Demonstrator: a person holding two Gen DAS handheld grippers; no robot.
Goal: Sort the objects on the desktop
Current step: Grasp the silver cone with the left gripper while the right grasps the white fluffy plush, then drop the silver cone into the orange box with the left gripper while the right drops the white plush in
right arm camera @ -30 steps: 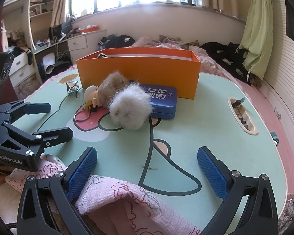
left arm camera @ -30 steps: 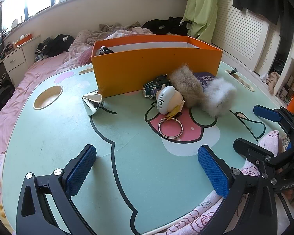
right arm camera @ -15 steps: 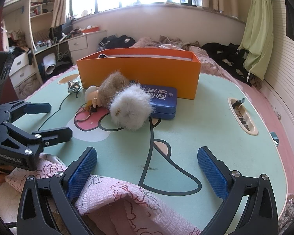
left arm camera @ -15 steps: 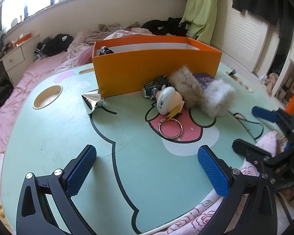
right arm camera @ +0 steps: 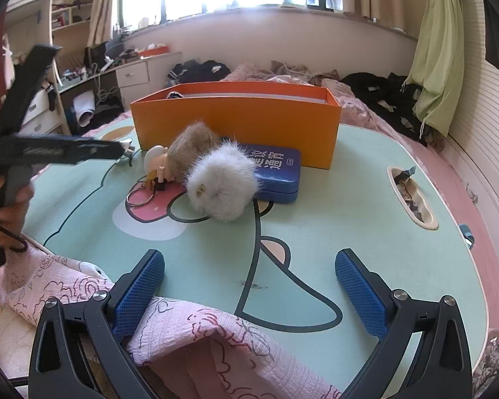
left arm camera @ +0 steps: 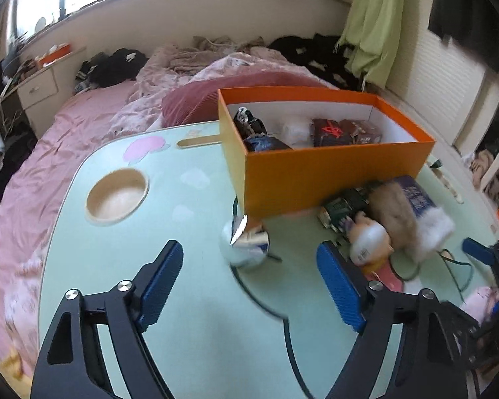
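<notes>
An orange box point(left arm camera: 332, 173) stands at the back of the green table point(left arm camera: 196, 326) and holds several items. A shiny silver cone point(left arm camera: 246, 242) lies in front of its left corner. My left gripper point(left arm camera: 249, 286) is open and empty, raised just short of the cone. To the right lie a small doll keychain point(left arm camera: 369, 242), a brown fur ball point(right arm camera: 189, 149), a white fur ball point(right arm camera: 223, 183) and a blue case point(right arm camera: 276, 173). My right gripper point(right arm camera: 249, 292) is open and empty at the table's near edge, over pink cloth point(right arm camera: 199, 342).
A round cup recess point(left arm camera: 116, 196) sits at the table's left, a slot with scraps point(right arm camera: 412, 196) at its right. A key ring point(right arm camera: 139, 196) lies by the doll. A green packet point(left arm camera: 342, 209) lies against the box. A bed with pink bedding lies behind the table.
My left gripper has risen and moved forward and left toward the silver cone; the box's inside now shows. The right gripper has stayed put.
</notes>
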